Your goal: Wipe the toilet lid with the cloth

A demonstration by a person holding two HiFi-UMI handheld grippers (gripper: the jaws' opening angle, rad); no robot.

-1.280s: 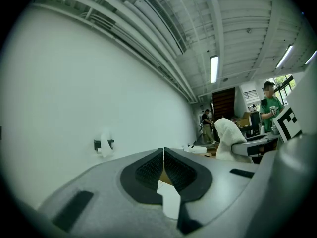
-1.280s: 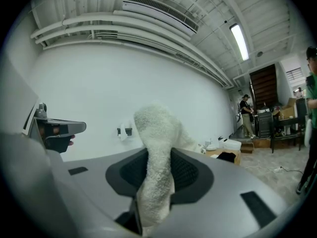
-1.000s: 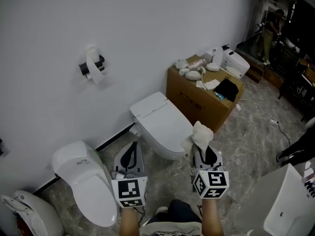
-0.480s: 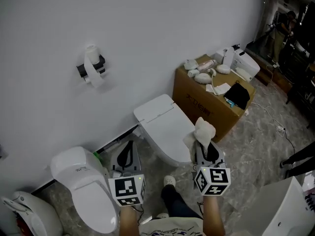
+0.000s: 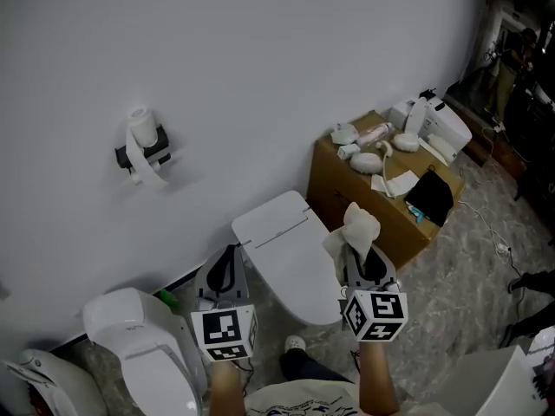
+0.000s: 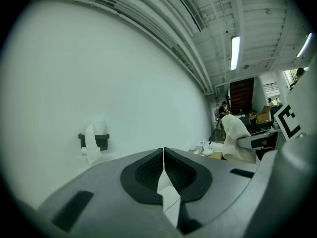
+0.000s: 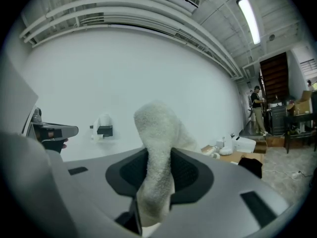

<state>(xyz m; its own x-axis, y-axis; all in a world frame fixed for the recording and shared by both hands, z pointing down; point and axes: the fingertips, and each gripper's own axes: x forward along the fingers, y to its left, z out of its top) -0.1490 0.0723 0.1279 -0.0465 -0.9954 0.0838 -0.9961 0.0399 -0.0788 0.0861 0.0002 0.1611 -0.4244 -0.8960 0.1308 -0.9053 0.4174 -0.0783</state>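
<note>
A white toilet with its lid (image 5: 290, 245) shut stands against the wall, in the middle of the head view. My right gripper (image 5: 359, 251) hangs over the lid's right edge, shut on a white fluffy cloth (image 5: 355, 230) that sticks up from the jaws. The same cloth (image 7: 158, 152) fills the jaws in the right gripper view. My left gripper (image 5: 227, 265) is held just left of the toilet, shut and holding nothing, its pads (image 6: 163, 170) pressed together. Both grippers point up towards the wall.
A cardboard box (image 5: 373, 193) with white fittings, paper and a black item on top stands right of the toilet. A second white toilet (image 5: 143, 341) is at lower left. A toilet-paper holder (image 5: 143, 150) hangs on the wall. Cables lie on the marble floor (image 5: 473, 258).
The head view has tilted up, so the toilet, box and paper holder sit lower and further right in frame. Both grippers stay side by side, the cloth still held.
</note>
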